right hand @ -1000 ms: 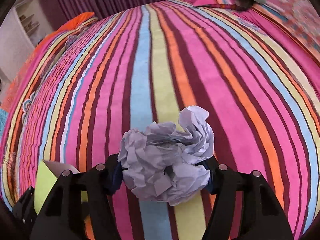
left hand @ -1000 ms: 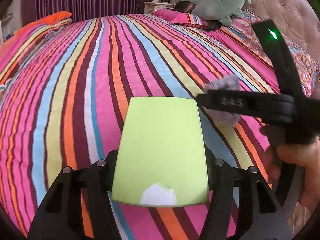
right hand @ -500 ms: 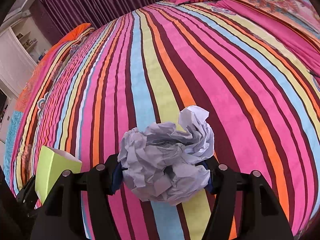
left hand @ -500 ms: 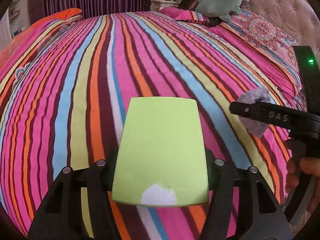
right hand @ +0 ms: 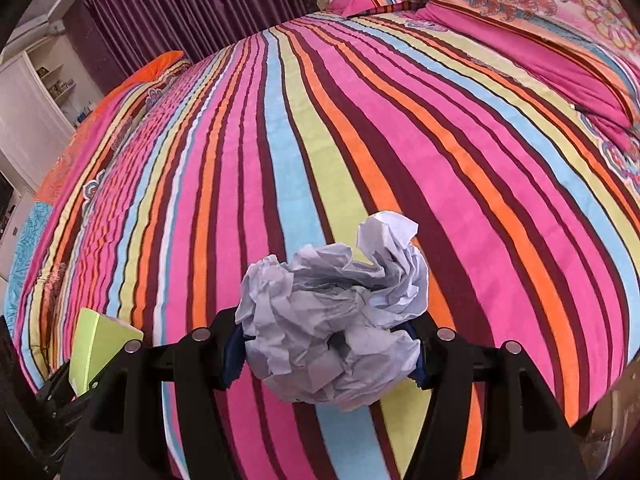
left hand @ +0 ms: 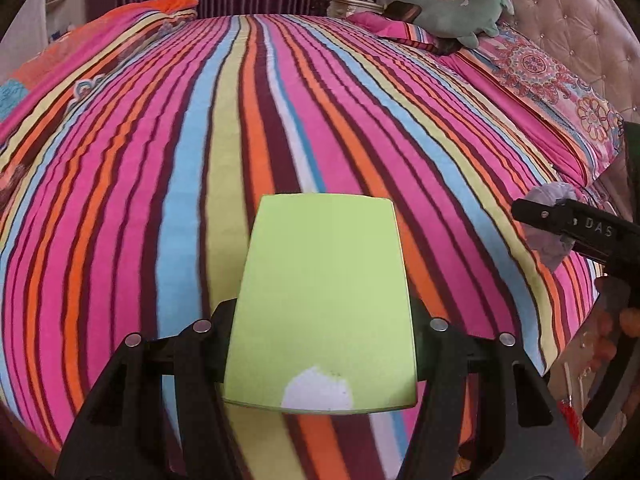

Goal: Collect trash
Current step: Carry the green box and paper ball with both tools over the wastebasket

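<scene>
My left gripper (left hand: 322,344) is shut on a flat lime-green carton (left hand: 322,300) with a torn white patch near its lower edge, held above the striped bed. My right gripper (right hand: 326,344) is shut on a crumpled ball of pale lavender paper (right hand: 336,320), also held above the bed. In the left wrist view the right gripper (left hand: 576,228) shows at the right edge with the paper ball (left hand: 550,240) in it. In the right wrist view the green carton (right hand: 100,344) shows at the lower left.
The bed (left hand: 200,140) has a bright striped cover. Patterned pillows (left hand: 560,92) and a green plush toy (left hand: 448,8) lie by the tufted headboard (left hand: 580,20). Purple curtains (right hand: 180,8) and a white cabinet (right hand: 36,96) stand beyond. The bed's near edge (right hand: 580,392) drops off at lower right.
Both grippers have drawn back and up from the bed with their loads still held. The right gripper has shifted toward the right edge of the left wrist view.
</scene>
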`<state>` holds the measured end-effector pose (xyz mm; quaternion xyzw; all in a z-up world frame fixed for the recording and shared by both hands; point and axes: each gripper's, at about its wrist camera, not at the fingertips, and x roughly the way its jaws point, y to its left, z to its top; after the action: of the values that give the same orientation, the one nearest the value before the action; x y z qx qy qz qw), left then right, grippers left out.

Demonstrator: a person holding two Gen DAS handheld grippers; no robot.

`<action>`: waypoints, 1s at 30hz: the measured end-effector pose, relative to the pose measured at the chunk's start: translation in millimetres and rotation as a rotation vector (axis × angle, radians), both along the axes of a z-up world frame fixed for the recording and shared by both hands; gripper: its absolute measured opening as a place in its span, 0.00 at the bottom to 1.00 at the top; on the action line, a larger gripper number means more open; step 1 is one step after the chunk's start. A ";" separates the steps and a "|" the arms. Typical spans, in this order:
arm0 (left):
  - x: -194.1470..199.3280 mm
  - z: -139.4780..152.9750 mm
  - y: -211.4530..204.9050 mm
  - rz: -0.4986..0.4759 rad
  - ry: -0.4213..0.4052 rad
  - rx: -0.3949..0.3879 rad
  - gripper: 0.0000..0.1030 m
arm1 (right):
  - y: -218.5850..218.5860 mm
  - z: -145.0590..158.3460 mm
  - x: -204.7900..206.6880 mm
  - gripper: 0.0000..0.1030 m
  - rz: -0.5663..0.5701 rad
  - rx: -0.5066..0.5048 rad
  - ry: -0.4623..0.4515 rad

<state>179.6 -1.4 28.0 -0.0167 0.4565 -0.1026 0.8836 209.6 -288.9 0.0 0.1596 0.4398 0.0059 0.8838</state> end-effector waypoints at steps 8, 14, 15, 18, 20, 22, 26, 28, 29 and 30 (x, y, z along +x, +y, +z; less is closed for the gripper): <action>-29.6 4.5 15.1 0.018 -0.005 0.002 0.56 | 4.6 2.9 -26.2 0.57 -0.001 0.014 -0.010; -47.7 7.3 21.2 0.019 -0.013 0.008 0.56 | 8.8 4.8 -42.5 0.57 0.002 0.026 -0.020; -50.8 7.4 21.7 0.018 -0.015 0.011 0.56 | 10.2 5.0 -46.1 0.57 0.004 0.029 -0.022; -61.4 6.0 23.2 0.016 -0.012 0.011 0.56 | 14.2 4.3 -56.6 0.57 0.015 0.029 -0.024; -70.3 3.9 23.8 0.012 -0.009 0.013 0.56 | 16.0 4.1 -60.3 0.57 0.018 0.029 -0.024; -77.1 2.0 24.1 0.007 -0.006 0.018 0.56 | 19.0 2.9 -67.3 0.57 0.021 0.031 -0.024; -91.5 -3.0 25.8 -0.002 0.003 0.023 0.56 | 21.0 1.0 -77.2 0.57 0.023 0.045 -0.023; -98.3 -5.7 28.1 -0.002 0.010 0.027 0.56 | 21.8 -0.4 -84.0 0.57 0.024 0.056 -0.021; -100.9 -6.6 29.1 -0.003 0.012 0.026 0.56 | 21.9 -0.7 -86.3 0.57 0.024 0.058 -0.020; -104.1 -7.6 30.2 -0.003 0.014 0.026 0.56 | 22.2 -1.0 -89.0 0.57 0.024 0.060 -0.020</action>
<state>75.5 28.9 20.4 -0.0052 0.4641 -0.0976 0.8804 120.6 -266.7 -1.0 0.1807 0.4323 0.0312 0.8829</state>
